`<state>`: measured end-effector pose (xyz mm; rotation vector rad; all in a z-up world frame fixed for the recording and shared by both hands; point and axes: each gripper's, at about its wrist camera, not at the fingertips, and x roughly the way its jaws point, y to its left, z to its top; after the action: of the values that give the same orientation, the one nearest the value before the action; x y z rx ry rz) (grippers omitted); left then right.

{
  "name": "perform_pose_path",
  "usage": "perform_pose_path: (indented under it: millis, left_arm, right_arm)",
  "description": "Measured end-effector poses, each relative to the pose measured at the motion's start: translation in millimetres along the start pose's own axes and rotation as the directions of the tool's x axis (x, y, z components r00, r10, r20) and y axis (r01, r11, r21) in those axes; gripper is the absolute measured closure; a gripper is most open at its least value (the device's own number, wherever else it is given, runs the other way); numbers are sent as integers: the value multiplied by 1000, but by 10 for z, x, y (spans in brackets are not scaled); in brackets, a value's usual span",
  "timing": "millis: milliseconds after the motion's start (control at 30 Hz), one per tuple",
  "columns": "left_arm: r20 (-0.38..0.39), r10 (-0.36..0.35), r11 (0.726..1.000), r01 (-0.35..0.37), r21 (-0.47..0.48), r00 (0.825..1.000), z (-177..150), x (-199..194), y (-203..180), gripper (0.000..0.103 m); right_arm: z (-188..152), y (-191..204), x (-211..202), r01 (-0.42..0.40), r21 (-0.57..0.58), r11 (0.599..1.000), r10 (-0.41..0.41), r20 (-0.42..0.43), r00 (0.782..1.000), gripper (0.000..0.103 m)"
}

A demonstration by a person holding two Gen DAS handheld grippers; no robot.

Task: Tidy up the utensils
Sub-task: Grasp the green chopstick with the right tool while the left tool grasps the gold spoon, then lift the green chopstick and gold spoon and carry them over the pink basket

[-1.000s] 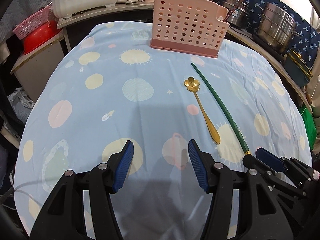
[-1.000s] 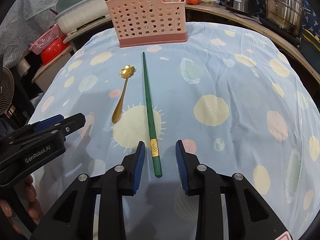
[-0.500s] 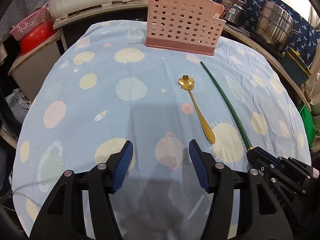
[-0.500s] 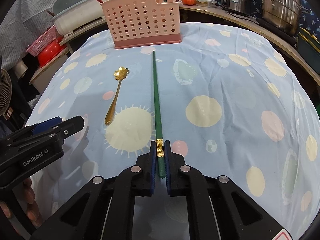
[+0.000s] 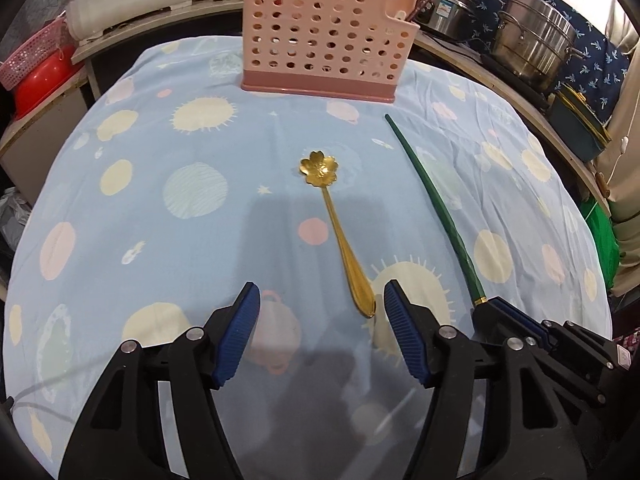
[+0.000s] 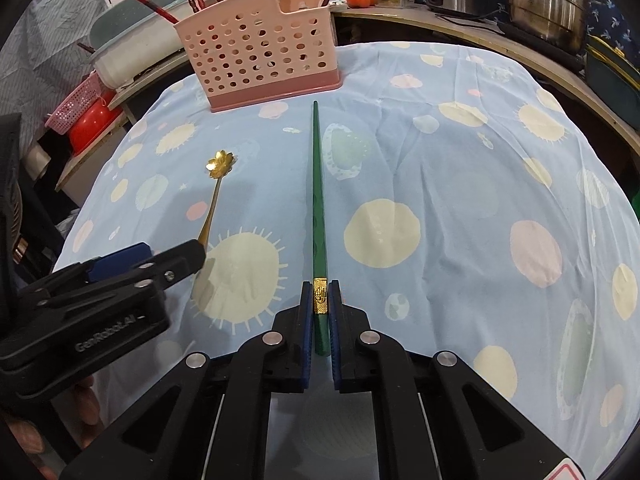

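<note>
green chopstick [image 6: 319, 204] clamped in right gripper [image 6: 320, 312] jaws, left gripper [image 5: 322, 334] jaws wide – gold spoon [image 5: 340, 232] ahead

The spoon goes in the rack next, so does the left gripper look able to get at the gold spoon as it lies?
Probably yes. The left gripper is open, and the gold spoon lies flat on the cloth with its handle tip just ahead, nearer the right-hand pad. Nothing lies between them; the green chopstick lies apart from it.

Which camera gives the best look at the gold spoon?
The left wrist view: the gold spoon lies whole ahead of the open left gripper. In the right wrist view, that gripper hides its handle end; only the flower bowl and stem show.
</note>
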<state>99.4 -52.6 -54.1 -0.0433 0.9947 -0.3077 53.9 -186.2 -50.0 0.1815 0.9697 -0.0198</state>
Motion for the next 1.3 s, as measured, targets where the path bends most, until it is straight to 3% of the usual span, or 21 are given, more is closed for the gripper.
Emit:
perform_pose_path:
  millis: [233,467,800,1300]
  left_arm:
    - [16,24,1000,-24,17,1000,41,52,-10,60]
    - [26,39,999,-40,33,999,15,26,39,90]
    - [18,26,999,-26,28,1000,-30,-81,72,93]
    - [103,16,1000,-16,-1,995,133,-575,126,93]
  right_arm:
    - [2,-1,9,-5,2,1000,5,0,1000,96]
    - [0,17,8,-10,1,1000,10,0,1000,96]
    - [5,50,-98,-22,-5,1000,22,23,999,96]
    - [178,100,-518,-74,1,997,73,112,991,96]
